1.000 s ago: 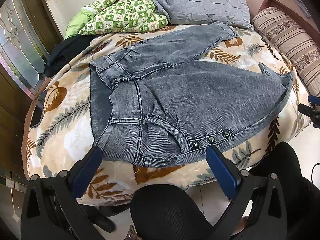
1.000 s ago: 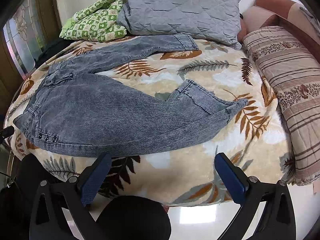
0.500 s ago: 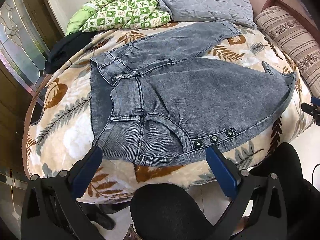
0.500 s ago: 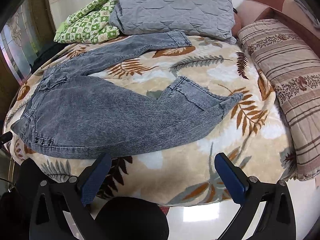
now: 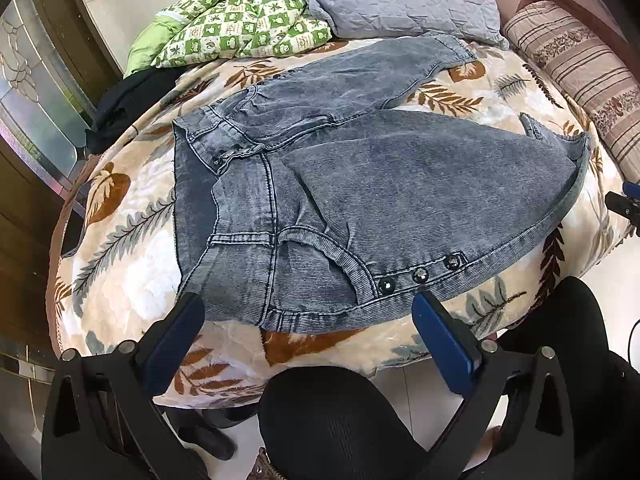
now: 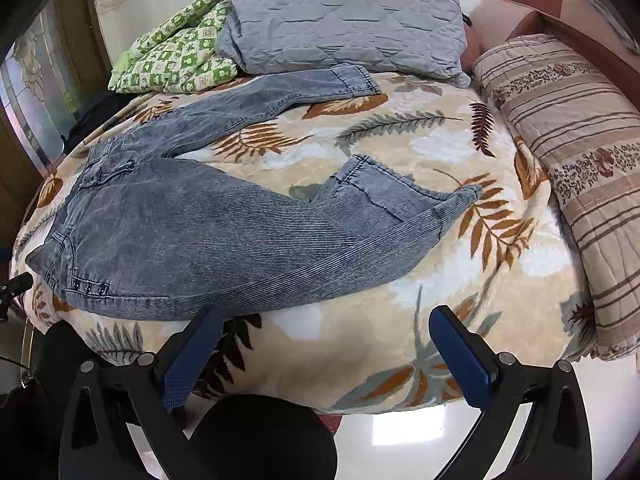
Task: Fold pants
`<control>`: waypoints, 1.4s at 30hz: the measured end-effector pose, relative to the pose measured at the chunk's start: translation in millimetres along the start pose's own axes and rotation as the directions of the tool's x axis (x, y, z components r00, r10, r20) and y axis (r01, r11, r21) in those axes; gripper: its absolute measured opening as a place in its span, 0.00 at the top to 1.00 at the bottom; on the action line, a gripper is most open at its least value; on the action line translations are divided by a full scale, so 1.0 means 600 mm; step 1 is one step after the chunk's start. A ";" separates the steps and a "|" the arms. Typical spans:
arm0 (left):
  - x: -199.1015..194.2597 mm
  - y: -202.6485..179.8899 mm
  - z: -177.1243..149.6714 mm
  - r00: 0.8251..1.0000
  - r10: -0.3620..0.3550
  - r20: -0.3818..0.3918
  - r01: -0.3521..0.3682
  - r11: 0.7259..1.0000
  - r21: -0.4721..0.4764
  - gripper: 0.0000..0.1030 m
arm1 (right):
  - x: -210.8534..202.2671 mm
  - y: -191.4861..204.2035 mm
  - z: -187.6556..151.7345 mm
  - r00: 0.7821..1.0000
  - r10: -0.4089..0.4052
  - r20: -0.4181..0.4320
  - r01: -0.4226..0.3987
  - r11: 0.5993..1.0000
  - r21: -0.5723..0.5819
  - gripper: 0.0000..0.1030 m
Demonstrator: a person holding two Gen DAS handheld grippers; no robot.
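The grey-blue washed denim pants (image 5: 360, 184) are lying spread across the leaf-patterned beige blanket (image 6: 400, 344), filling the centre of the left wrist view, waistband toward the left, one leg reaching to the upper right, the other's cuff turned back. Folding is looking barely begun: the legs are splayed apart, not stacked. The left gripper (image 5: 308, 328) and right gripper (image 6: 324, 336) are hovering at the lower frame edges, jaws wide apart, holding nothing

Both views now sit closer over the bed than a second ago: the left gripper (image 5: 306, 320) has edged in toward the waistband of the pants (image 5: 400, 200), and the right gripper (image 6: 324, 330) has neared the lower leg's edge.
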State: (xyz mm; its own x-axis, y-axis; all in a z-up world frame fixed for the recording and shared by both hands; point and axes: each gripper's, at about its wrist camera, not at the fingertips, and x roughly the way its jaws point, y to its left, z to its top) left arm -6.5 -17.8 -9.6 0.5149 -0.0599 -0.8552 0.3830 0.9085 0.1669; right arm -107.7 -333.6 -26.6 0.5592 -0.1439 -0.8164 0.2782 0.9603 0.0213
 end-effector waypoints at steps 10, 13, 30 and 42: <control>0.002 -0.004 0.002 1.000 -0.006 -0.004 0.006 1.000 0.005 0.00 | 0.004 -0.004 0.001 1.000 0.006 -0.004 -0.006 1.000 0.006 0.00; 0.004 -0.006 0.007 1.000 -0.008 -0.011 0.008 1.000 0.004 0.00 | 0.004 -0.006 0.003 1.000 0.027 -0.001 -0.027 0.999 0.017 0.00; 0.030 -0.001 0.035 0.998 -0.015 -0.055 0.012 0.999 -0.050 0.00 | 0.021 -0.016 0.042 0.999 0.036 0.001 -0.036 0.999 -0.008 0.00; 0.030 0.086 0.077 0.998 -0.015 -0.065 0.002 0.981 -0.196 0.00 | 0.062 -0.110 0.108 0.998 0.057 -0.001 -0.057 0.990 0.130 0.00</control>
State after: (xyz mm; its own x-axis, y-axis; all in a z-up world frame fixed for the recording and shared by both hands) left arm 57.9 8.8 6.1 0.4583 -0.0469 -0.8876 0.2263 0.9719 0.0655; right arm -54.5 -418.0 -21.0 0.5735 -0.0882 -0.8145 0.3455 0.9275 0.1428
